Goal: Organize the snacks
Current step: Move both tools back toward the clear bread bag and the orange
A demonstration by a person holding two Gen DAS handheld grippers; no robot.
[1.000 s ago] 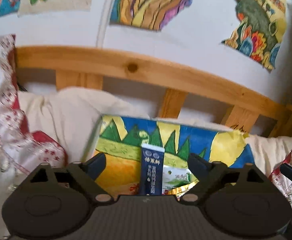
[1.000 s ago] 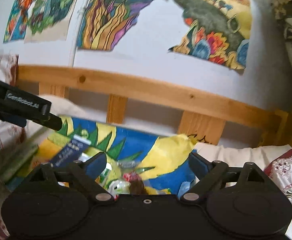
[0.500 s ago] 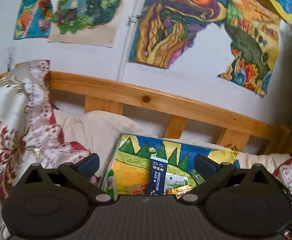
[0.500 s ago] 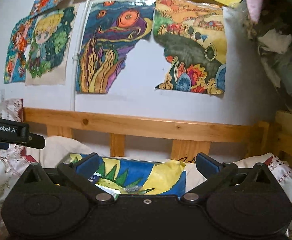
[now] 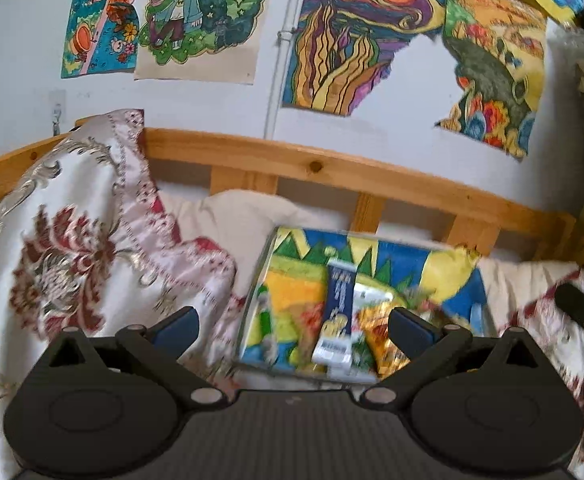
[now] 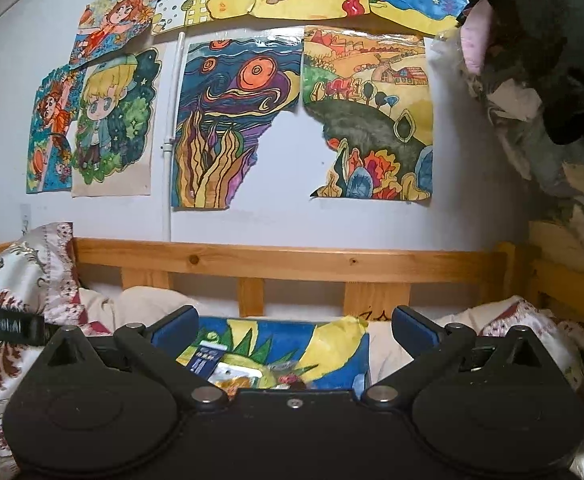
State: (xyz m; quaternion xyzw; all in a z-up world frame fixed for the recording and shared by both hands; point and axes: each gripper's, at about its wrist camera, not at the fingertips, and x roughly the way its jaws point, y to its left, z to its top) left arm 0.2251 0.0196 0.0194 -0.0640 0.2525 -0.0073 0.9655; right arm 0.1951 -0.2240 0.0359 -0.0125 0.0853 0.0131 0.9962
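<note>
Left wrist view shows the left hand-held gripper (image 5: 294,322) spread wide with nothing between its jaws, which have just been opening, and the right hand-held gripper (image 6: 294,324) stands the same. Ahead, the snacks (image 5: 346,320), a dark blue carton beside crinkly foil packets, lie on a painted sheet (image 5: 444,268) on the bed (image 5: 251,216). They look light, soft and slippery, so I would pinch a packet's sealed edge; a wooden rail (image 5: 332,168) and drawings (image 6: 231,120) on the wall stand behind.
</note>
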